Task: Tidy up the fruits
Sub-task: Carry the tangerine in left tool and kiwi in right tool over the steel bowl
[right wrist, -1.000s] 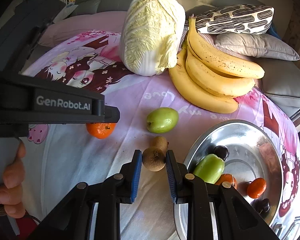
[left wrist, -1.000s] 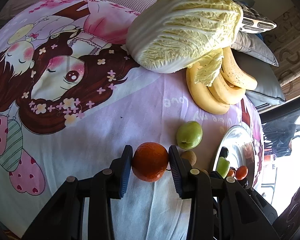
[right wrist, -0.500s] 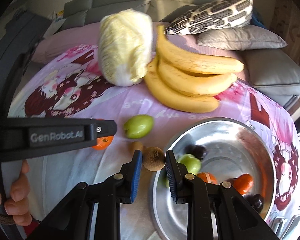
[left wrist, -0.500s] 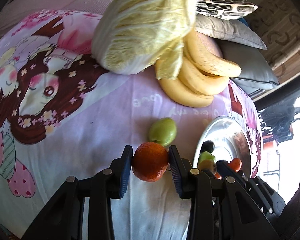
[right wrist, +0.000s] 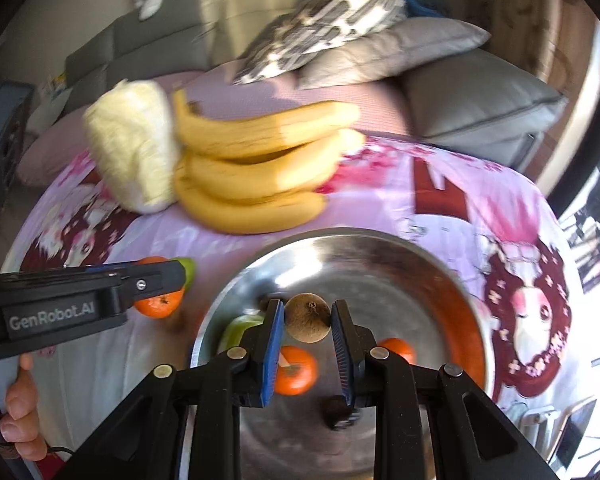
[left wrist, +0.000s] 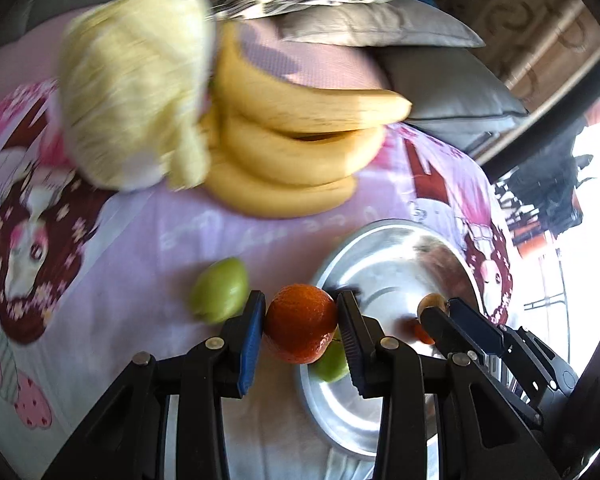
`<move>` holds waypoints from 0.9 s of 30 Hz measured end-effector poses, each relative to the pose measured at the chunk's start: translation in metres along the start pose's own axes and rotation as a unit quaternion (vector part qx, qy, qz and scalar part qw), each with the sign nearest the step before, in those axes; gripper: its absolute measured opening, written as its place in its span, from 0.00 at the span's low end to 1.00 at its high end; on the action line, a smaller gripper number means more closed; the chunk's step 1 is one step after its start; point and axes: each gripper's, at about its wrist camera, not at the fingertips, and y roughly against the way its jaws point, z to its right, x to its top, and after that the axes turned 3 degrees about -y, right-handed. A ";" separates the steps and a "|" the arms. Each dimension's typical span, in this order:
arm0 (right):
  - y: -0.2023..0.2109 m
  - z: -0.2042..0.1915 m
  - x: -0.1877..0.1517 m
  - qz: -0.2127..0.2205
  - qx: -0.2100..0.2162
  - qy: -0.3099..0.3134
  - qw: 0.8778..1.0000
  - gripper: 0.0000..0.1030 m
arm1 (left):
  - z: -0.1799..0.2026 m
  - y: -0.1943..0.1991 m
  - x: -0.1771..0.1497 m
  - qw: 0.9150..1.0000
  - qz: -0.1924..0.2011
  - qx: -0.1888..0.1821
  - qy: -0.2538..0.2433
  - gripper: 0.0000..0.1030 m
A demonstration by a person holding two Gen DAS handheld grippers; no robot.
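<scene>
The left gripper (left wrist: 301, 322) clamps a round orange mandarin (left wrist: 300, 322) between its blue-faced pads, held above the near-left rim of the wide shiny steel bowl (right wrist: 432, 276). The right gripper (right wrist: 307, 320) is closed tight on a small brown fuzzy kiwi (right wrist: 307, 318), which hangs over the inside of that bowl.

Inside the bowl lie a green pear-like fruit (right wrist: 238, 330) at the left wall, two small orange mandarins (right wrist: 296, 370), (right wrist: 398, 350) and a dark round fruit (right wrist: 336, 412) near the front; these sit directly beneath the kiwi and crowd the left and centre of the floor, while the right half of the bowl is bare metal. On the cloth just left of the bowl rests a loose green fruit (left wrist: 220, 290), close beside the left gripper's outer finger.

Farther back, a bunch of yellow bananas (right wrist: 252, 172) lies against a pale yellow-white napa cabbage (right wrist: 134, 148), both well apart from the bowl. Grey cushions (right wrist: 480, 100) and a black-and-white patterned pillow (right wrist: 332, 24) wall off the far edge. The pink cartoon-printed sheet (left wrist: 112, 260) is free between bananas and bowl. A hand (right wrist: 18, 412) grips the left tool's handle at the lower left of the right wrist view.
</scene>
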 end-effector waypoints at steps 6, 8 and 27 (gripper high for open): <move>0.001 0.028 0.004 0.004 -0.017 -0.029 0.999 0.26 | 0.031 -0.016 0.012 0.999 -0.013 -0.007 -0.035 0.37; -0.001 0.035 0.005 0.004 -0.019 -0.036 0.999 0.26 | 0.037 -0.022 0.016 0.999 -0.017 -0.006 -0.043 0.37; -0.035 0.039 0.005 -0.026 -0.034 -0.026 0.999 0.26 | 0.053 -0.060 0.031 0.997 -0.050 -0.009 -0.056 0.37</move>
